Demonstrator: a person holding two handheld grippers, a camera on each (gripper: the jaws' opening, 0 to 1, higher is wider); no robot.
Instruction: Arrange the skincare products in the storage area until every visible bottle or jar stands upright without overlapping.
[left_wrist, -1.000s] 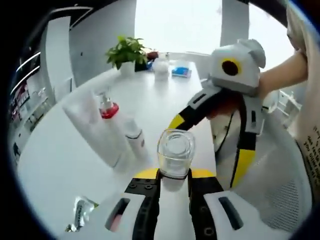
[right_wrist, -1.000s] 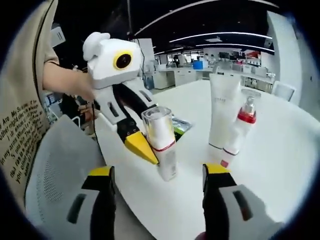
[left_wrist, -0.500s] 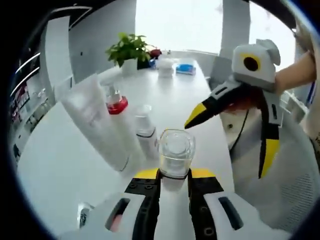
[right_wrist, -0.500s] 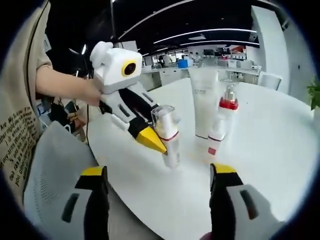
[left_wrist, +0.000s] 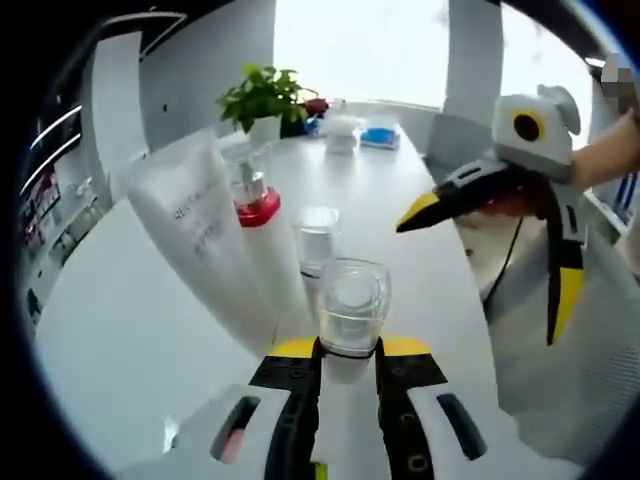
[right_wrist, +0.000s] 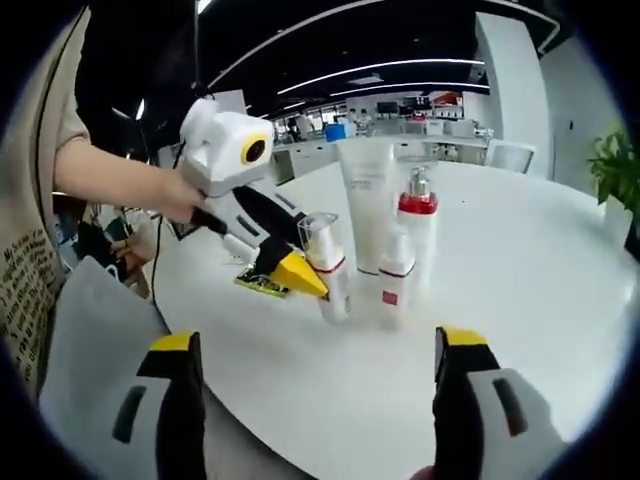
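My left gripper is shut on a small white bottle with a clear cap, held upright. In the right gripper view this bottle sits in the left gripper just left of the group, its base at or near the tabletop. The group stands upright and close together: a white tube, a pump bottle with a red collar and a short white bottle with a red label. From the left gripper view, the tube, pump bottle and short bottle stand just ahead. My right gripper is open, well back from them.
A green sachet lies flat on the white table behind the left gripper. A potted plant and small items stand at the table's far end. A grey chair is beside the near edge. A person's arm holds the left gripper.
My left gripper has carried the clear-capped bottle closer to the tube and pump bottle. My right gripper has drawn back and away from the held bottle, still open.
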